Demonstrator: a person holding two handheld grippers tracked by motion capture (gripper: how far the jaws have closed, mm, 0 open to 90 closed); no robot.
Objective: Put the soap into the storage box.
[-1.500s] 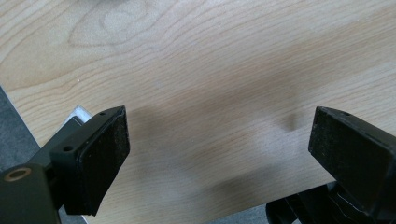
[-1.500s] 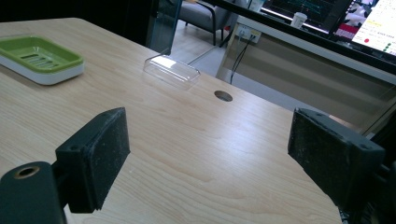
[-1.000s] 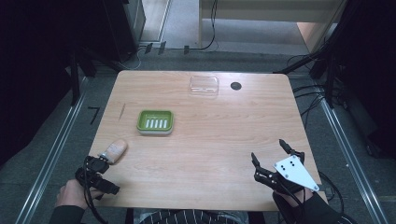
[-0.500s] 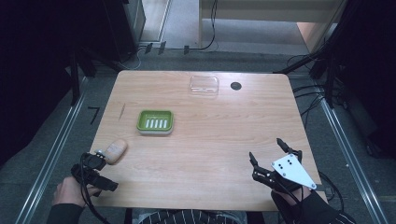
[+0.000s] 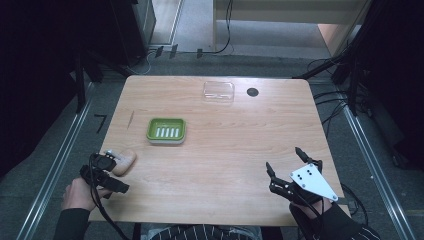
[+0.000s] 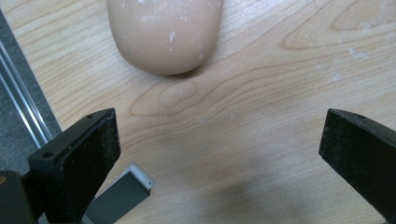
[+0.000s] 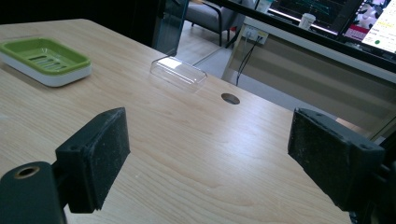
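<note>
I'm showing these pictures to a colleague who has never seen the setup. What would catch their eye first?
Most likely the green soap dish, the one bright thing on the pale wooden table, left of centre. Next the beige soap bar at the near left edge, just ahead of the open left claw, and the open right claw with its grey plate at the near right. A clear lid lies at the far edge.

Light wooden table top [image 5: 225, 160]: pale grained veneer, smooth, low sheen, a few white dusty specks near the beige rounded soap bar [image 6: 166, 32]. Soap bar: matt, waxy, smooth, flecked with white residue. Green plastic soap dish [image 5: 166, 130] on a white base: smooth, semi-gloss. Clear plastic lid [image 5: 219, 92]: glossy, transparent. Left gripper [image 6: 219, 154] pads: black, matt, fine-grained rubbery face; right gripper [image 7: 210, 158] pads the same, slightly dusty.
</note>
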